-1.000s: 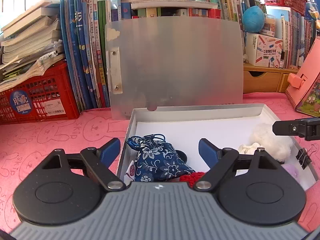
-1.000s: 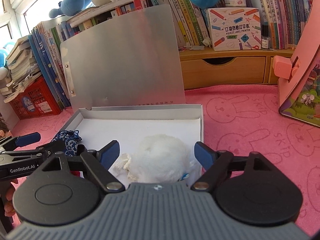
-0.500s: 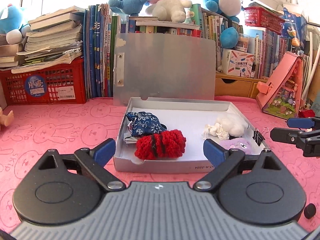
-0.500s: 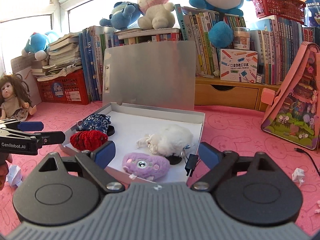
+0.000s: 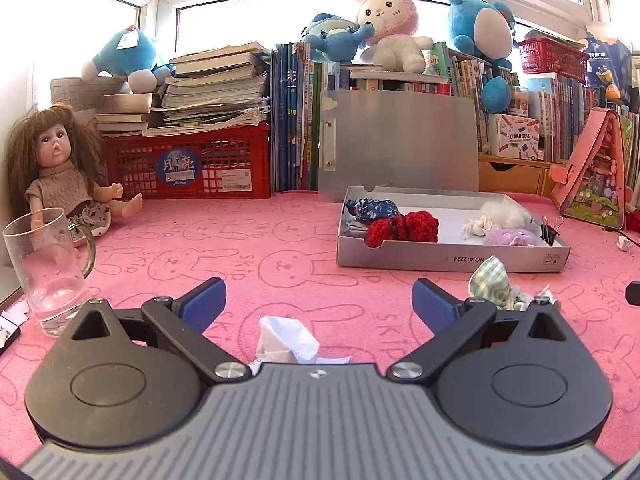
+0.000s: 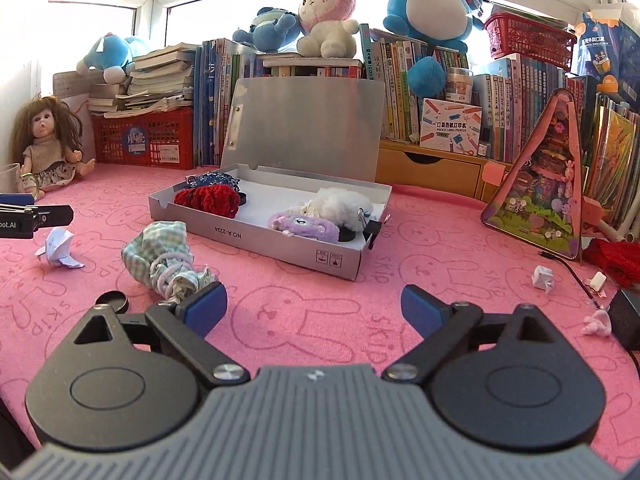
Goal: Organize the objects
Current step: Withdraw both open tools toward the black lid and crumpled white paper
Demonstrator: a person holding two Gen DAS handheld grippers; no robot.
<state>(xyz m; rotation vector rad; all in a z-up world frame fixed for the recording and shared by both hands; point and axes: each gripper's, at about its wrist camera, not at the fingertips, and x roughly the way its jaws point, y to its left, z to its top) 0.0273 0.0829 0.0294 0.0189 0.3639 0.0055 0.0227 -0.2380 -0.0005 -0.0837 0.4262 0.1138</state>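
Standing wide apart and empty, the left tool [image 5: 318,302] has its jaws just opened further, nothing between the pads; the right tool [image 6: 314,306] likewise, jaws just opened further, nothing held.

Nearest the left tool: crumpled white paper [image 5: 286,340], lying on the pink table [image 5: 168,248] just ahead of its body, between and slightly behind the blue pads. Beside its right pad: checked cloth bundle [image 5: 494,284], loose on the table. Off its left pad: glass mug [image 5: 46,268], upright, empty.

Nearest the right tool: the same checked cloth bundle, touching or just ahead of its left pad; small black round lid [image 6: 113,301] further left. Off its right pad, well apart: small folded paper pieces [image 6: 543,277] and a black cable.

Ahead of both tools, past the loose items: grey box [image 5: 452,258], lid raised, containing blue floral pouch [image 5: 372,209], red knit piece [image 5: 402,229], white fluffy toy [image 5: 502,216], purple plush [image 5: 510,237]; binder clip on its rim.

Step in hand, as judged: between placements; both tools clear of the box, several items stowed, loose ones remaining.

Next move calls for: lowering one tool over a loose item, probably paper or cloth, closing the pads on it, then carrying it over the box wall.
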